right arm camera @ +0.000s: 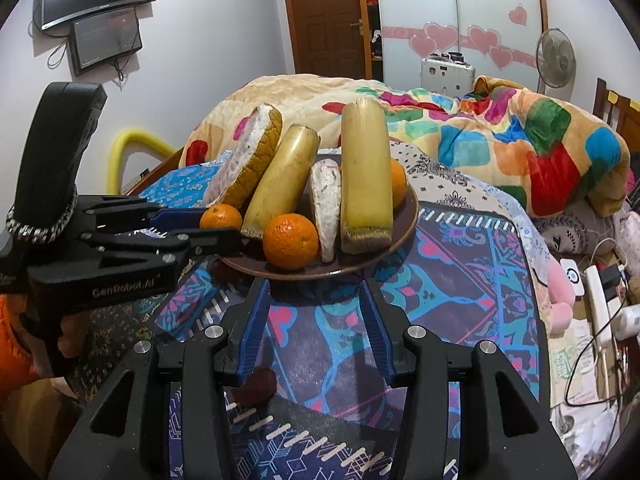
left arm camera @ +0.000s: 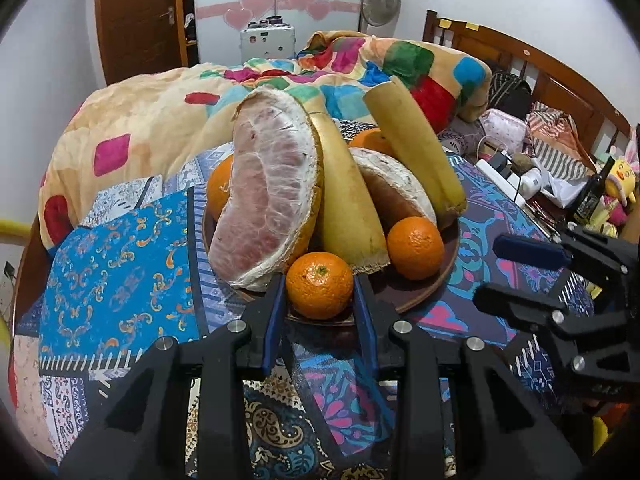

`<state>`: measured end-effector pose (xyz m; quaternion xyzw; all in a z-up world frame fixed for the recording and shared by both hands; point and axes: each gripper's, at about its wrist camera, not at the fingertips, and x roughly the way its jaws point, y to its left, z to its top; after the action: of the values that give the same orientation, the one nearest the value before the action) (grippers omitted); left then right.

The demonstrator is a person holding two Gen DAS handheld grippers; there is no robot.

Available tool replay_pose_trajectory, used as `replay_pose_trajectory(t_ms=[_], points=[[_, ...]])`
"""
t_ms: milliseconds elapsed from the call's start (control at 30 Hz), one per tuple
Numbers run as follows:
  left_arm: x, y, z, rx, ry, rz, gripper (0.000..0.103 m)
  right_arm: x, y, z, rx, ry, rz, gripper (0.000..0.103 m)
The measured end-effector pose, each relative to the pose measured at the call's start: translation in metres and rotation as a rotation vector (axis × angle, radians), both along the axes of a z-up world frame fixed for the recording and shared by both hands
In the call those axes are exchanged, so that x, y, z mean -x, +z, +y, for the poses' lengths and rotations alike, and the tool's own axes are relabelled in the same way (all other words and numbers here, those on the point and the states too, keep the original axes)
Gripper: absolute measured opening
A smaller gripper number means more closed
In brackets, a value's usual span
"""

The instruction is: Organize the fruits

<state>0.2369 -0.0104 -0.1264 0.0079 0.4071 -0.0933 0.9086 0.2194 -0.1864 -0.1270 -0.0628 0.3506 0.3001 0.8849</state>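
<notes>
A brown plate point(left arm camera: 416, 296) on the patterned cloth holds two peeled pomelo pieces point(left arm camera: 268, 192), two yellow banana-like pieces point(left arm camera: 348, 200) and several oranges. My left gripper point(left arm camera: 320, 286) has its blue pads on both sides of the front orange point(left arm camera: 319, 284) at the plate's near rim, shut on it. It shows from the side in the right wrist view point(right arm camera: 208, 224), at the same orange point(right arm camera: 220, 216). My right gripper point(right arm camera: 316, 312) is open and empty, just short of the plate point(right arm camera: 360, 264). It shows at the right in the left wrist view point(left arm camera: 486, 272).
A colourful quilt point(left arm camera: 360, 64) is heaped behind the plate. Cables, a power strip point(right arm camera: 596, 300) and soft toys lie to the right by the wooden headboard point(left arm camera: 520, 56). A small dark object point(right arm camera: 258, 386) lies on the cloth under my right gripper.
</notes>
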Motion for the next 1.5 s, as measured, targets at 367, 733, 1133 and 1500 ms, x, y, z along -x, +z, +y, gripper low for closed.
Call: replay_pose_trajectory(t_ms=[367,733,1133,1500], points=[[0.017,0.005,-0.006,-0.031,-0.005,-0.012,0.046,0.015,0.001,-0.008,-0.006,0.005,0.015,0.043],[0.058,-0.001,0.011,-0.036,-0.011,0.03,0.046,0.046,-0.006,-0.001,0.019,0.042,0.035,0.043],[0.066,-0.007,0.015,-0.013,-0.03,0.057,0.046,0.05,-0.019,0.003,0.043,0.034,0.053,0.018],[0.03,-0.008,-0.008,-0.074,-0.056,0.05,0.046,0.04,-0.001,-0.005,0.008,0.012,-0.009,0.016]])
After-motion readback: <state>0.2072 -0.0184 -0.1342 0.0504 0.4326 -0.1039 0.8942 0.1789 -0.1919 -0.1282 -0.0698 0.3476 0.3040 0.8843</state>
